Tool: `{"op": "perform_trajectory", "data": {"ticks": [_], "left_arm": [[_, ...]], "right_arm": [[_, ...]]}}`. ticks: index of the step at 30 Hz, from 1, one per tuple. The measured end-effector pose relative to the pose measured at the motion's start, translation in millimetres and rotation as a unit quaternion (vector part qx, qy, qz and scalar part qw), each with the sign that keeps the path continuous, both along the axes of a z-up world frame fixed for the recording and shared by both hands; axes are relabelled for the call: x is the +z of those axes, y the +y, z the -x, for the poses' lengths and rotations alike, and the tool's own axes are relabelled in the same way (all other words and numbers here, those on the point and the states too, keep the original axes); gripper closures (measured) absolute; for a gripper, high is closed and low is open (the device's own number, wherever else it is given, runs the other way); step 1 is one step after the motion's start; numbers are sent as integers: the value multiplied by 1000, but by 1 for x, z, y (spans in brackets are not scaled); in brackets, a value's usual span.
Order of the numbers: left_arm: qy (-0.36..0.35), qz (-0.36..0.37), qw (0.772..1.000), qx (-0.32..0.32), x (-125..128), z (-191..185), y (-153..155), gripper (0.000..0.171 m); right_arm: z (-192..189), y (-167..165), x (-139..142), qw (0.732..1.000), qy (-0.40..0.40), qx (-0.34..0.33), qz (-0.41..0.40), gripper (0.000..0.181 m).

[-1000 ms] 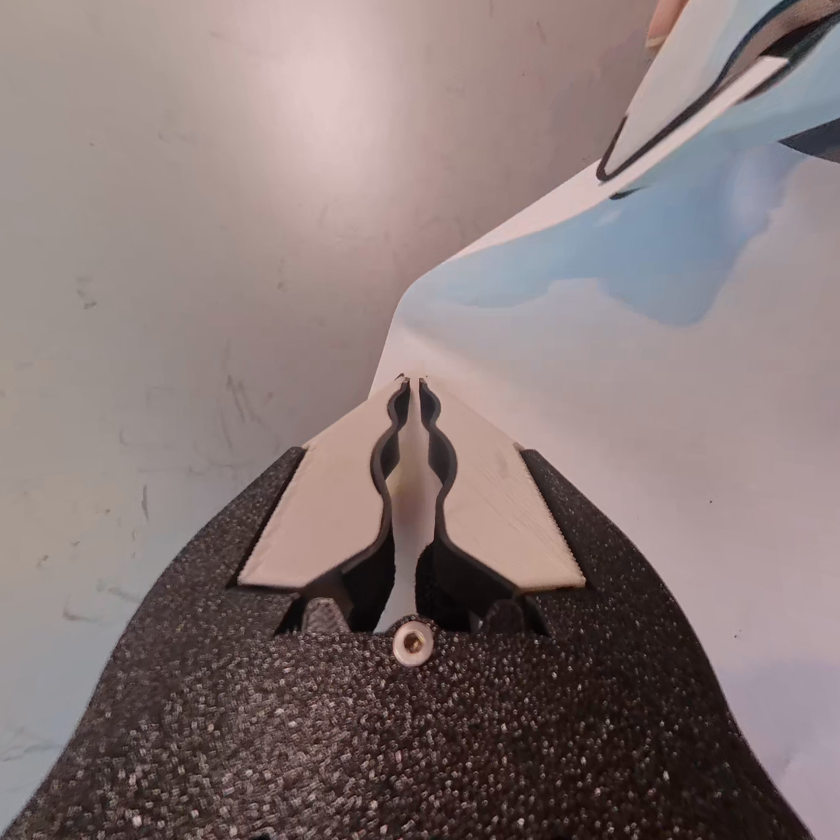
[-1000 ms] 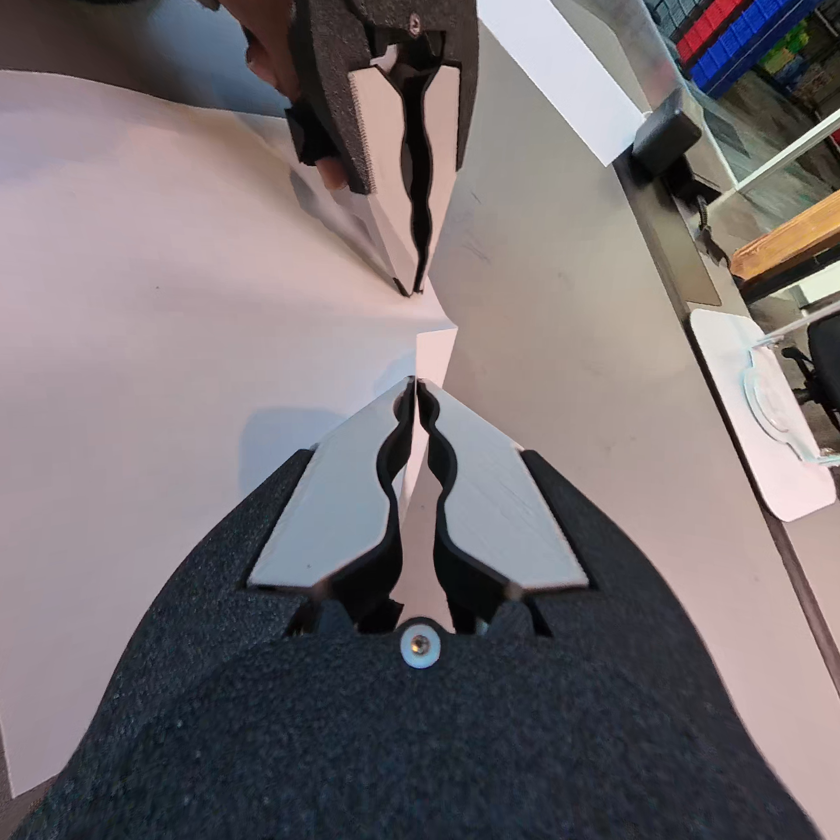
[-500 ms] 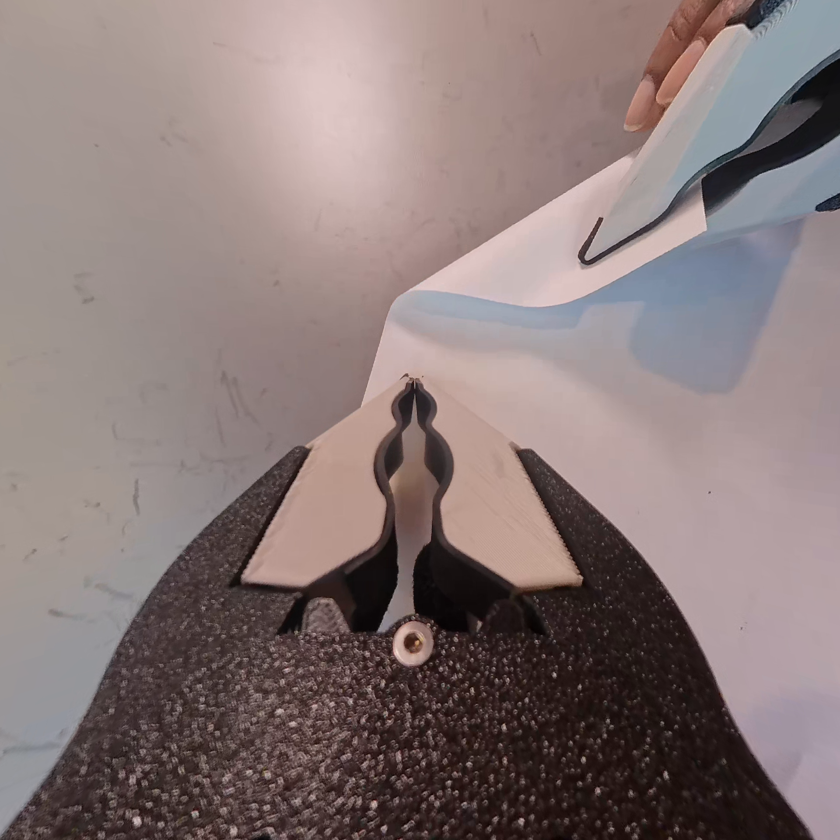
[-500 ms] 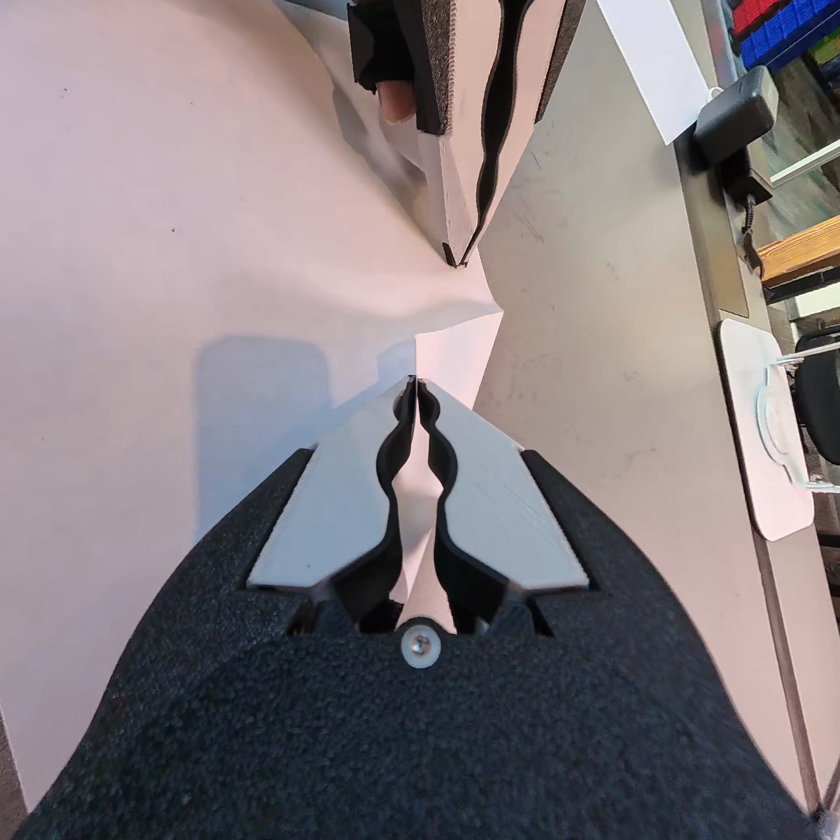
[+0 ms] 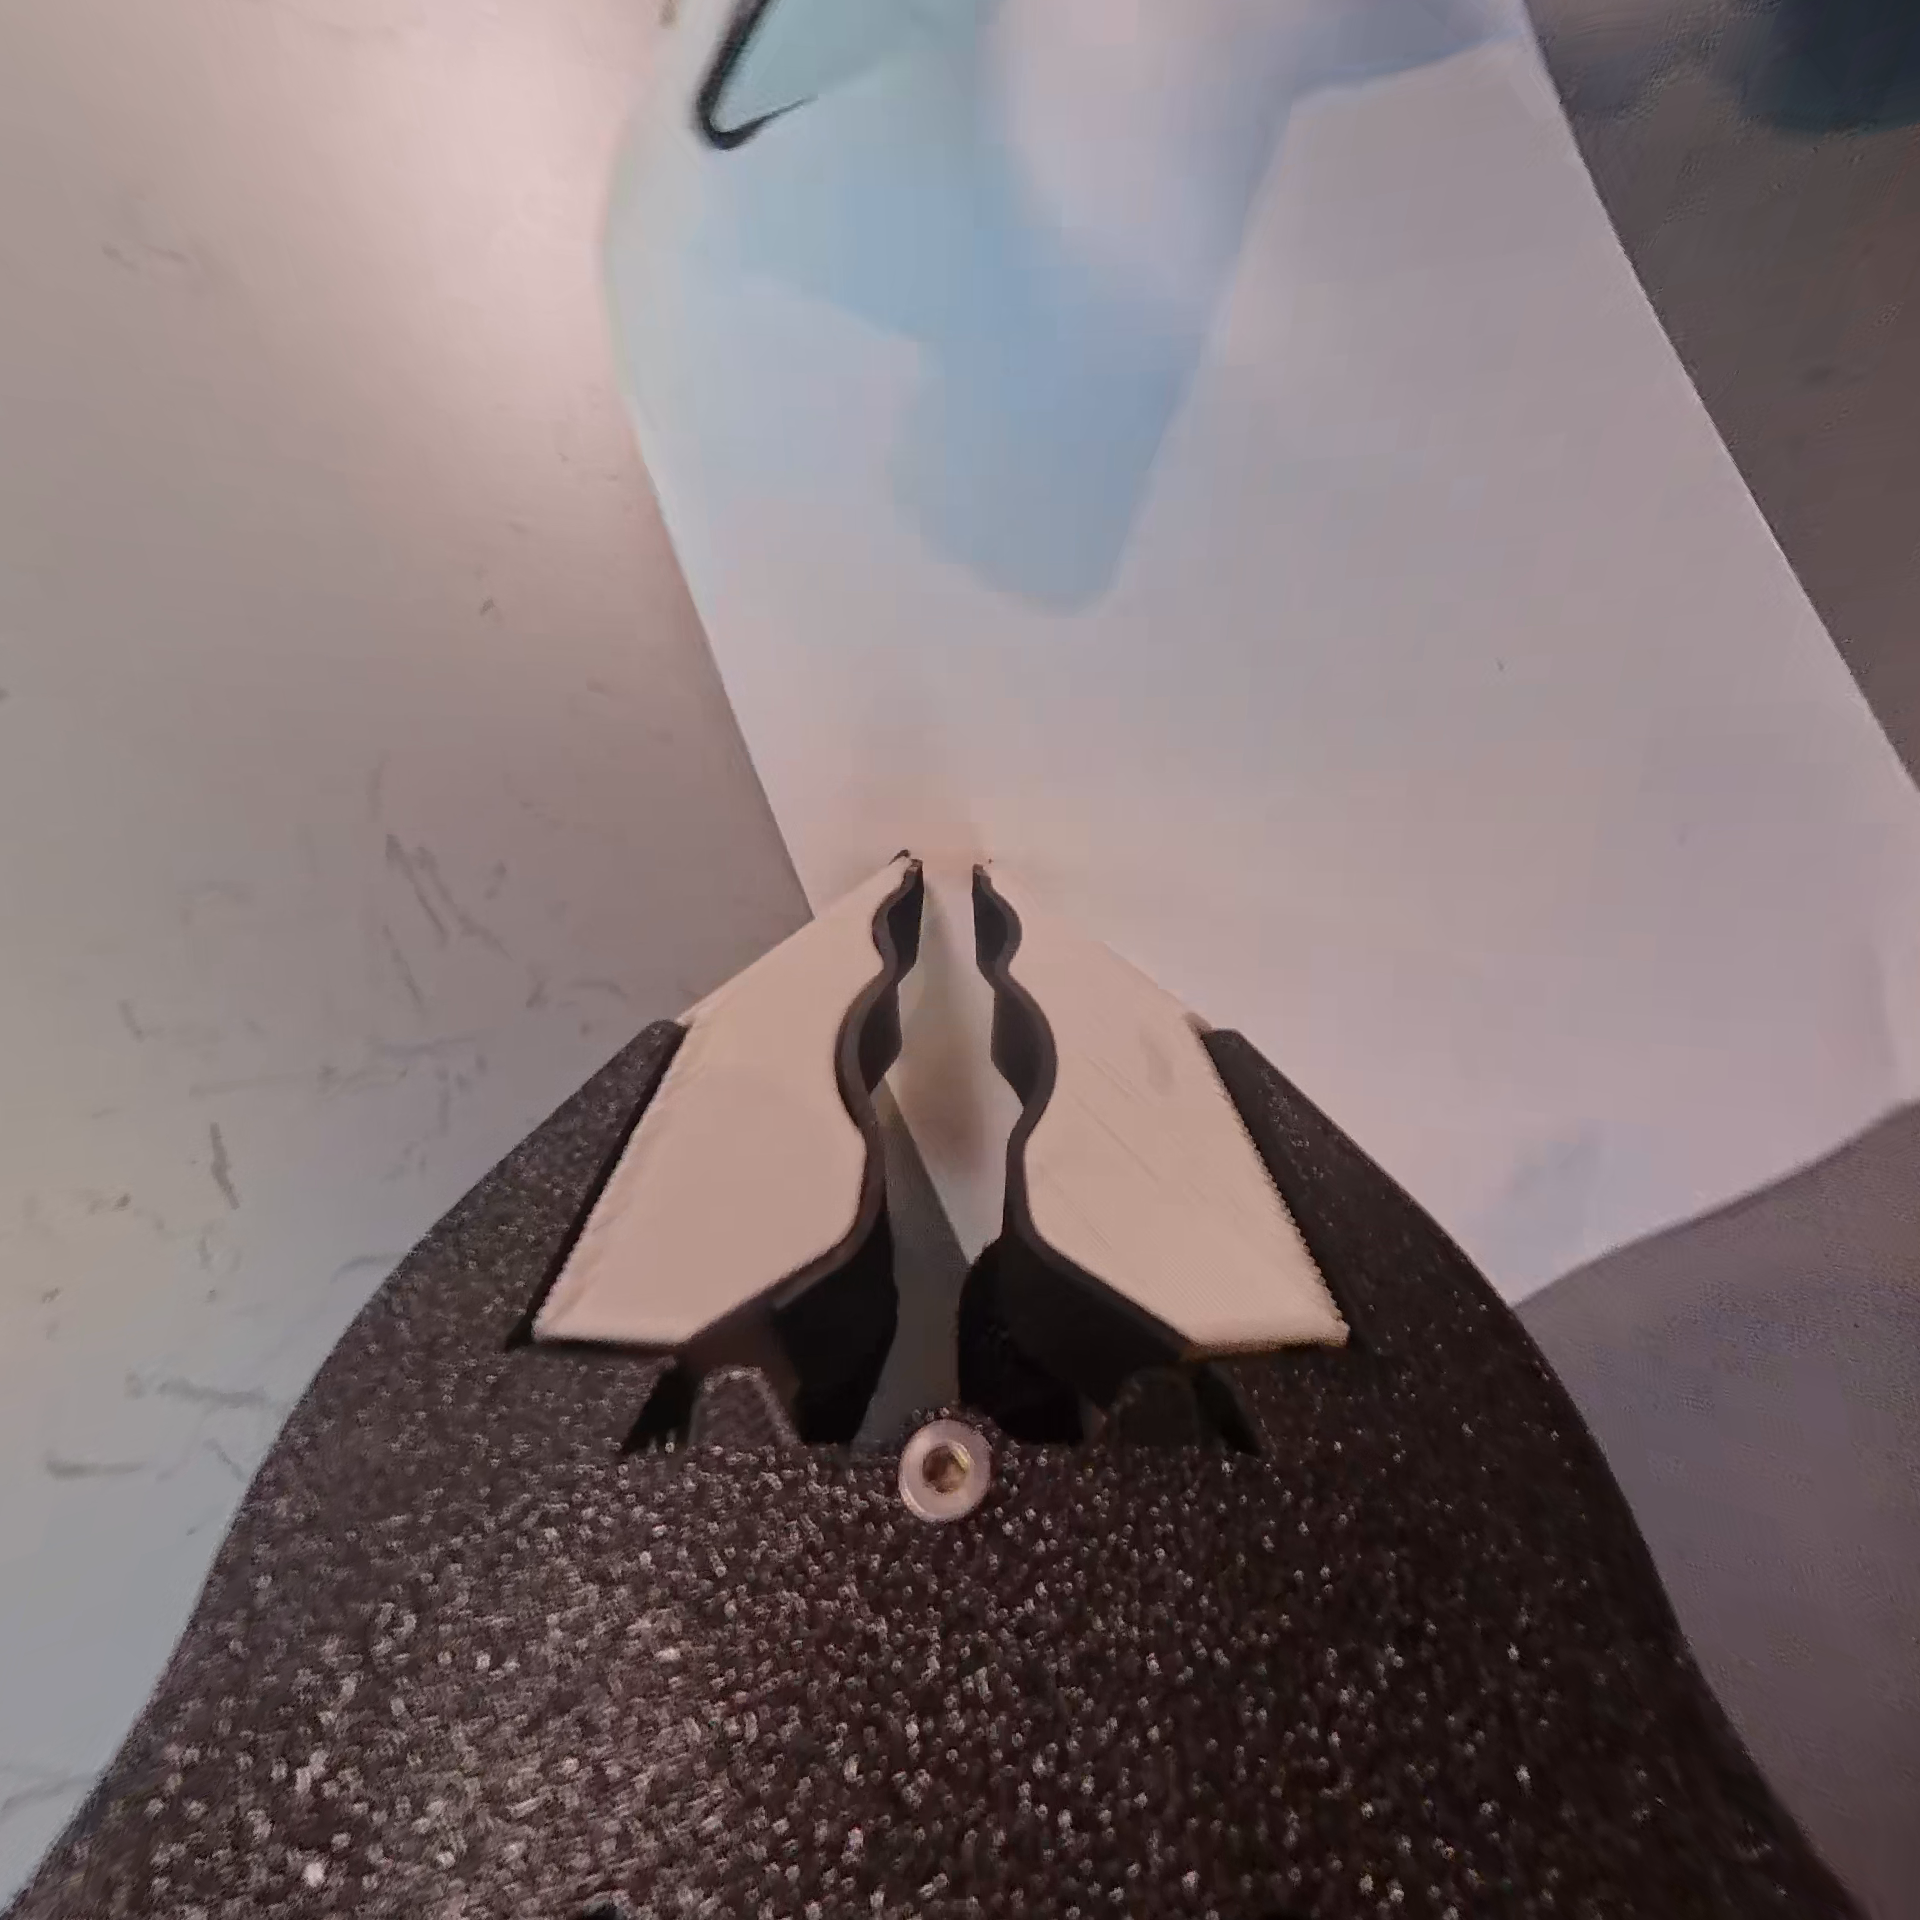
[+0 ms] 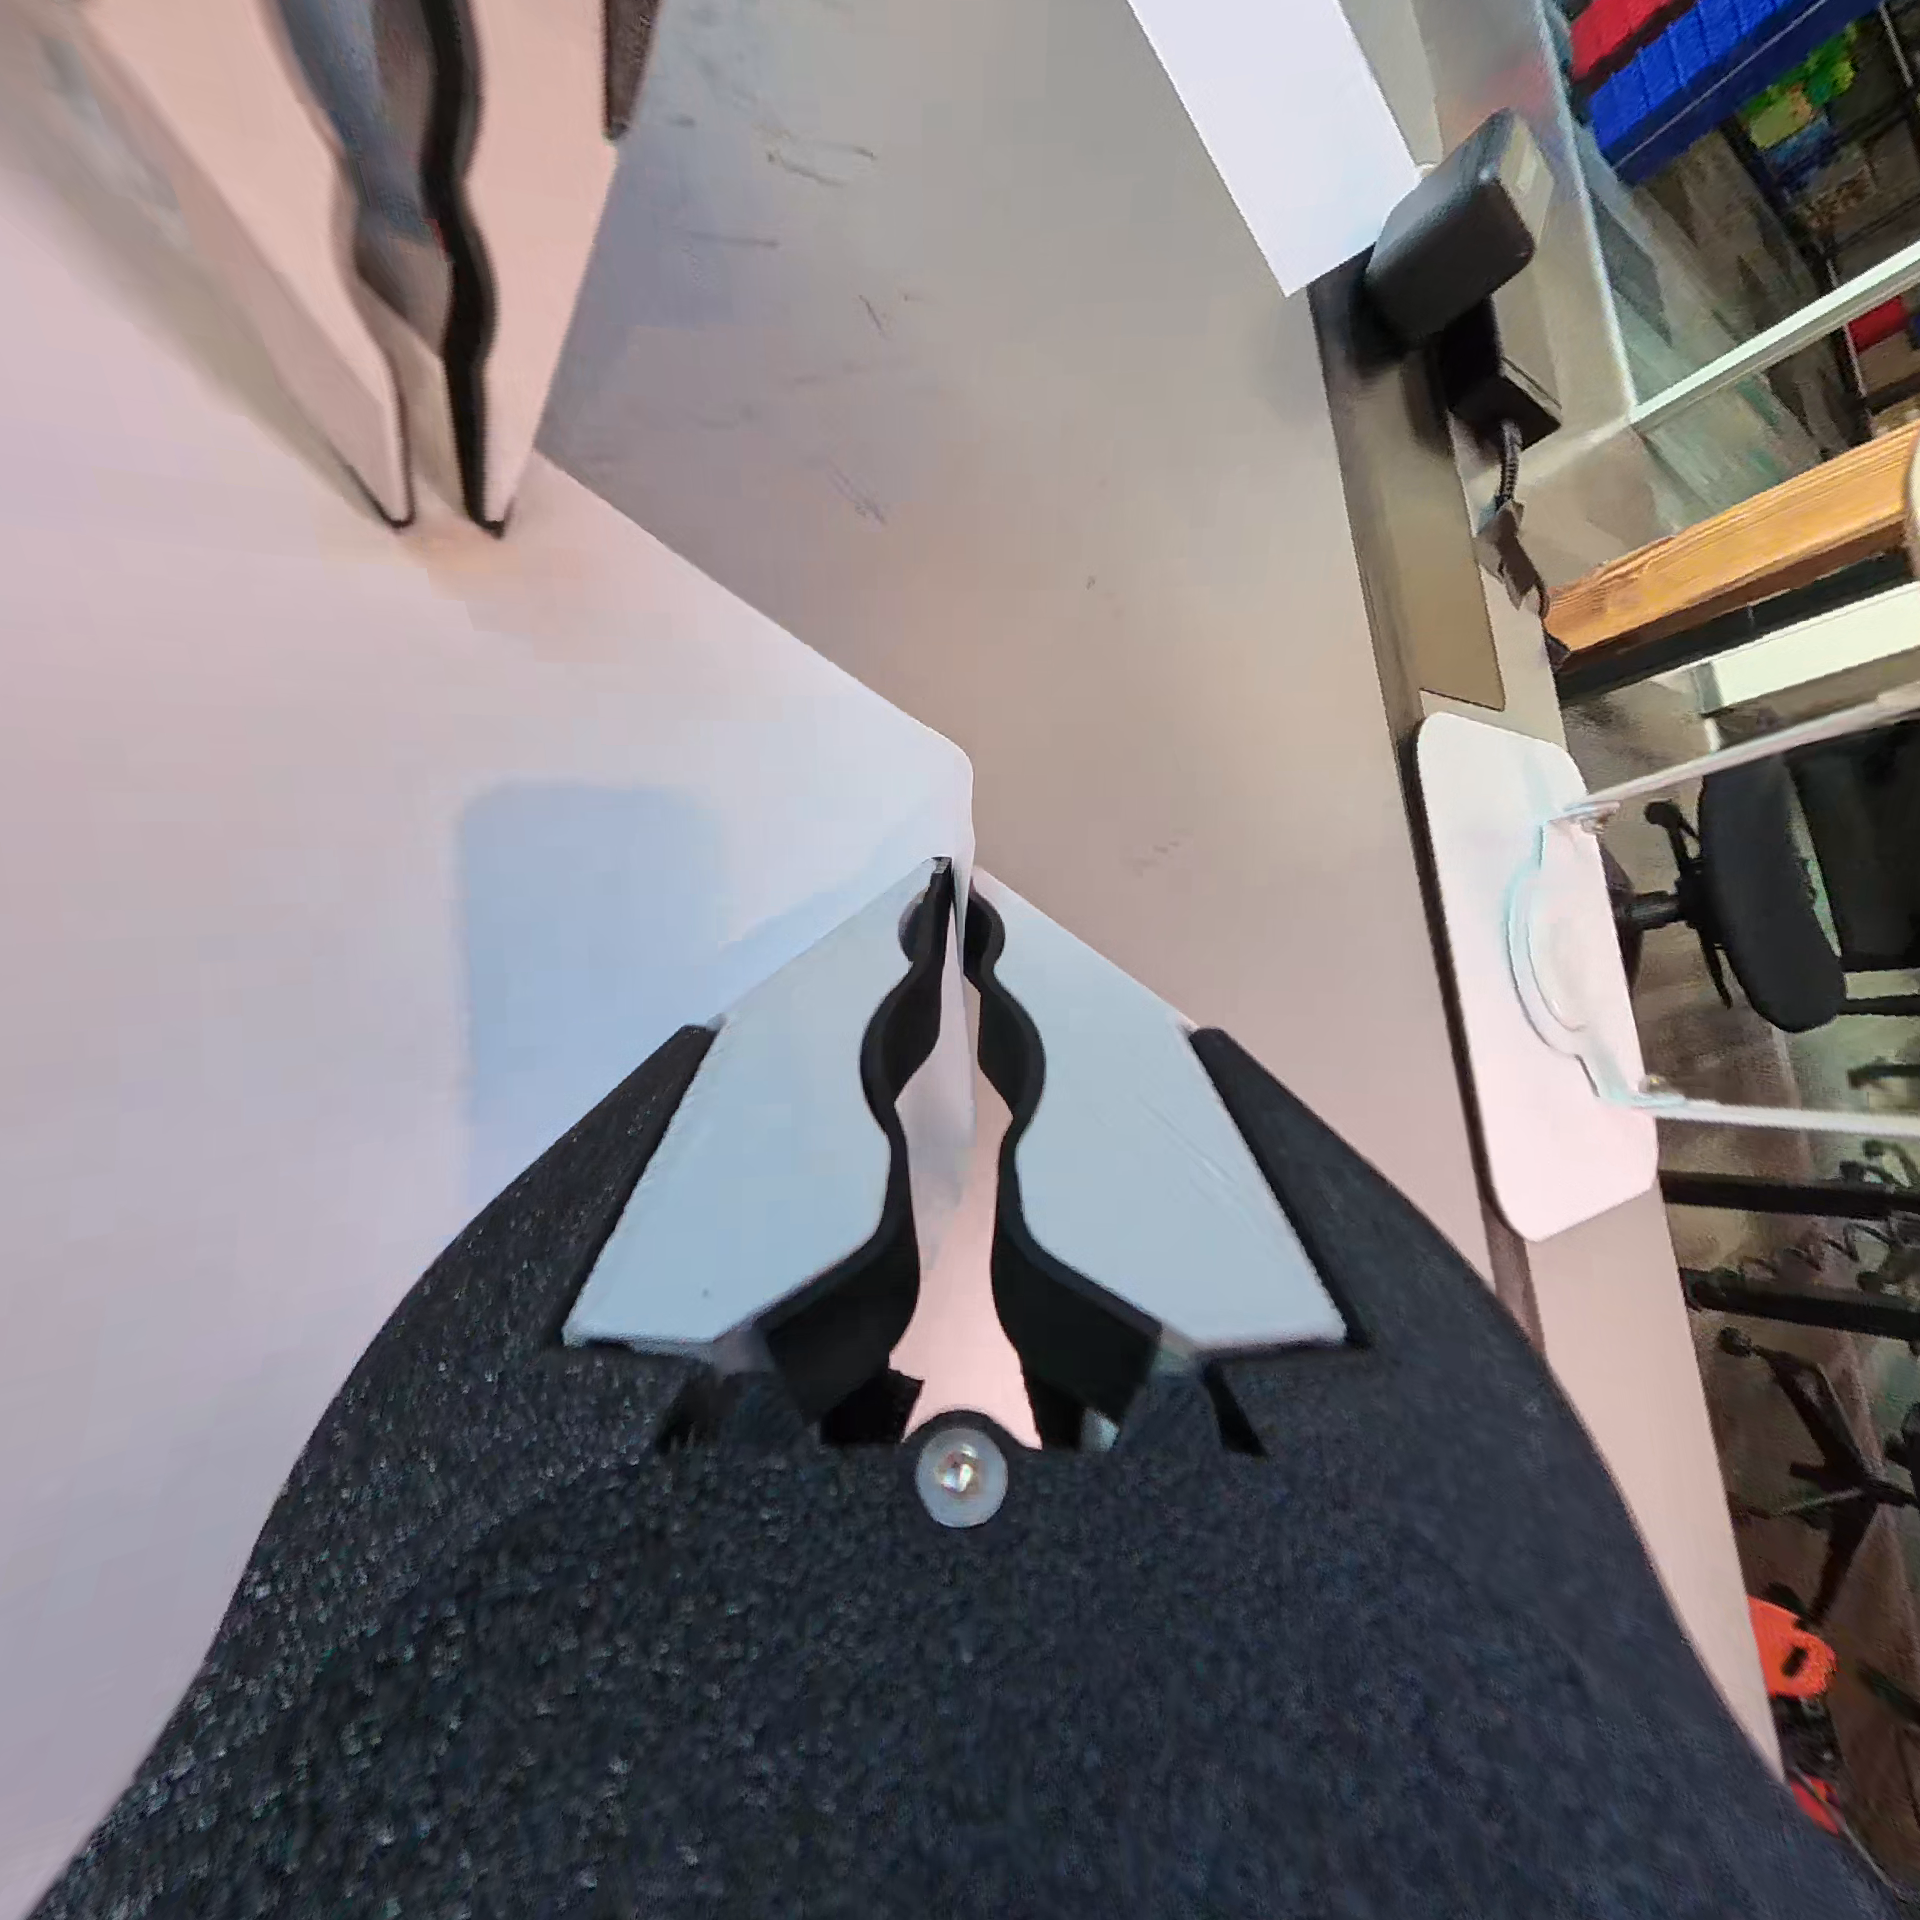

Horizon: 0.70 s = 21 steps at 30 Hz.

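A large white sheet of paper [image 5: 1299,727] lies across a grey table [image 5: 312,623]. My left gripper [image 5: 942,864] sits at the sheet's left edge. Its jaws stand slightly apart, with the paper's edge running between them. In the right wrist view it shows at the top left [image 6: 445,520], tips apart and touching the sheet [image 6: 312,935]. My right gripper [image 6: 956,873] is shut on a corner of the sheet, which stands edge-on between its jaws. One of its fingertips [image 5: 748,104] shows blurred at the top of the left wrist view.
Bare grey table [image 6: 1091,520] lies right of the sheet. At its far edge are a black adapter with a cable [image 6: 1455,239], a white board [image 6: 1278,125] and a white pad with a clear plastic piece [image 6: 1507,987]. Beyond are an office chair [image 6: 1787,883] and shelves. Spacing between my two grippers at the tips: around 12 centimetres.
My left gripper's jaws, shut on the paper's edge half a second ago, have parted a little. The lifted fold between the two grippers has flattened. The grippers have moved apart.
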<state>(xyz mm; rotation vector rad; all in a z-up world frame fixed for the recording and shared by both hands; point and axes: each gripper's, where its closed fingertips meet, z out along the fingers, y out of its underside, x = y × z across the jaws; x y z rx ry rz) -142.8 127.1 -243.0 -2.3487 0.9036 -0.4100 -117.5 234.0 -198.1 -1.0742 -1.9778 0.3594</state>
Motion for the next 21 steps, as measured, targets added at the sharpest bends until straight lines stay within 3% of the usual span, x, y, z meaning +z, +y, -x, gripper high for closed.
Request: {"op": "perform_trajectory", "data": {"ticks": [3, 6, 9, 15, 21], "left_arm": [[7, -4, 1000, -5, 0, -3, -5, 160], [9, -8, 1000, -17, 0, -5, -11, 160], [-6, -2, 1000, -19, 0, -4, -17, 160], [-49, 18, 999, -17, 1, -1, -22, 159], [25, -41, 998, 33, 0, 30, 2, 161]], "right_arm": [[29, 6, -10, 998, -42, 33, 13, 181], [52, -9, -12, 995, -64, 70, 34, 181], [64, -13, -8, 995, -55, 76, 23, 181], [51, -9, -4, 995, -44, 58, 71, 181], [18, -7, -5, 987, -56, 14, 150, 181]]}}
